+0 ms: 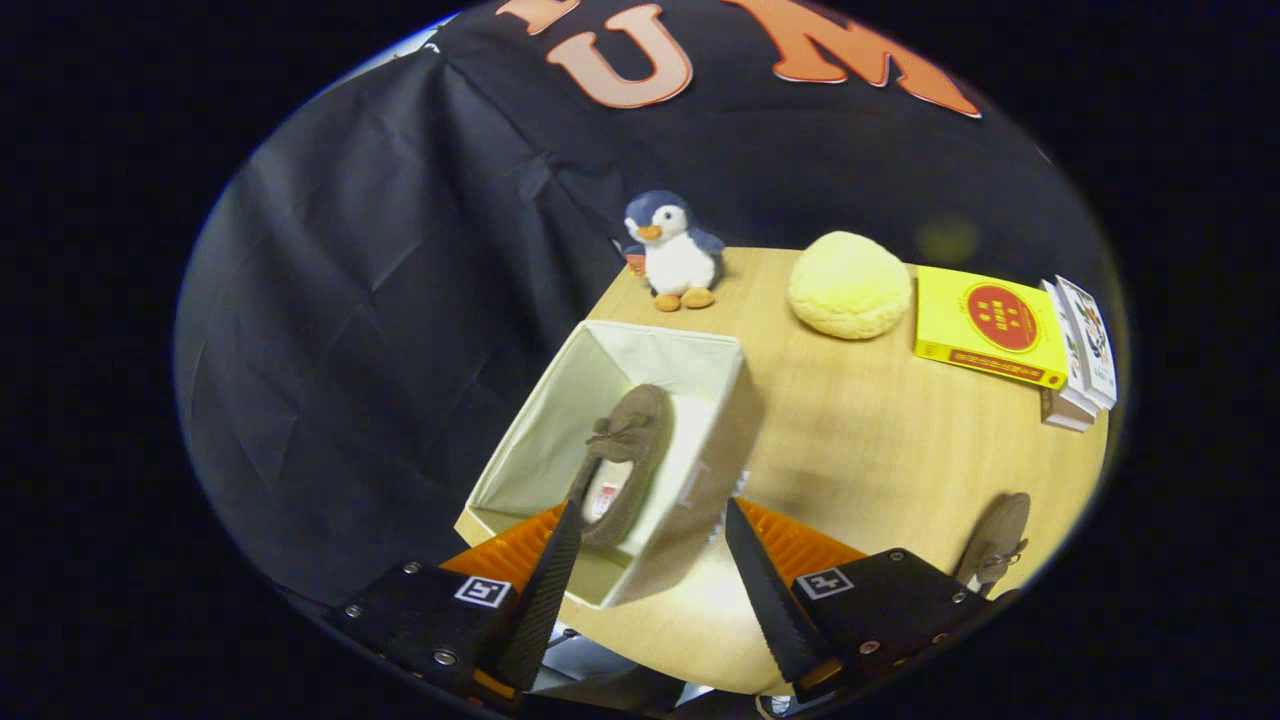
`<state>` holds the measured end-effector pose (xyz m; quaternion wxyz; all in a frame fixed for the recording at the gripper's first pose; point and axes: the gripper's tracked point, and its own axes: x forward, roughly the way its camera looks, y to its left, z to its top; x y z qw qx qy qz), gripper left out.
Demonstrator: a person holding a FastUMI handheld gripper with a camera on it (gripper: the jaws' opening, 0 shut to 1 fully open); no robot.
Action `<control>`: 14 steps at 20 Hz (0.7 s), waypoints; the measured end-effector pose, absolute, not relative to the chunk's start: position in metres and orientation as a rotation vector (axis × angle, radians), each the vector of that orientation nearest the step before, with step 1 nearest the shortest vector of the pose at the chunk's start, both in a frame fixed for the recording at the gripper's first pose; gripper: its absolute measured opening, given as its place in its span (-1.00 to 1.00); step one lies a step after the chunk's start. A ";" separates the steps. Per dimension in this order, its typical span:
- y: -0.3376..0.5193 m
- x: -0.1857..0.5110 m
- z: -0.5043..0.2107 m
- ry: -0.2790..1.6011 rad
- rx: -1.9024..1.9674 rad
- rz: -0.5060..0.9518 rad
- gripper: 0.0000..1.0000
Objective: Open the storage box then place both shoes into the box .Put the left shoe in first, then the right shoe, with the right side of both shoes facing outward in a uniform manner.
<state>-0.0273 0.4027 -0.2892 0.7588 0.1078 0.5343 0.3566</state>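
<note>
A cream fabric storage box [540, 430] stands open on the wooden table, just ahead of my fingers. One brown loafer [622, 462] lies inside it, toe pointing away, heel near the fingertips. The loafer rests free, not gripped. My gripper [650, 515] hovers open above the box's near wall, its two fingers spread wide with the loafer's heel and the box's right wall between them. The second brown loafer [995, 540] lies on the table to the right of the right finger.
Beyond the box a plush penguin [674, 250] stands at the table's far corner. A yellow round cushion [850, 285] and a yellow book [990, 328] with a stack of books [1080, 355] lie to the far right. Bare wood table [870, 450] spreads between box and books.
</note>
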 end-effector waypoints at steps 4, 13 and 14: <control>0.337 -0.025 -0.307 1.164 0.275 0.672 0.85; 0.205 -0.031 -0.354 1.185 0.293 0.456 0.94; 0.193 -0.033 -0.359 1.191 0.293 0.438 0.94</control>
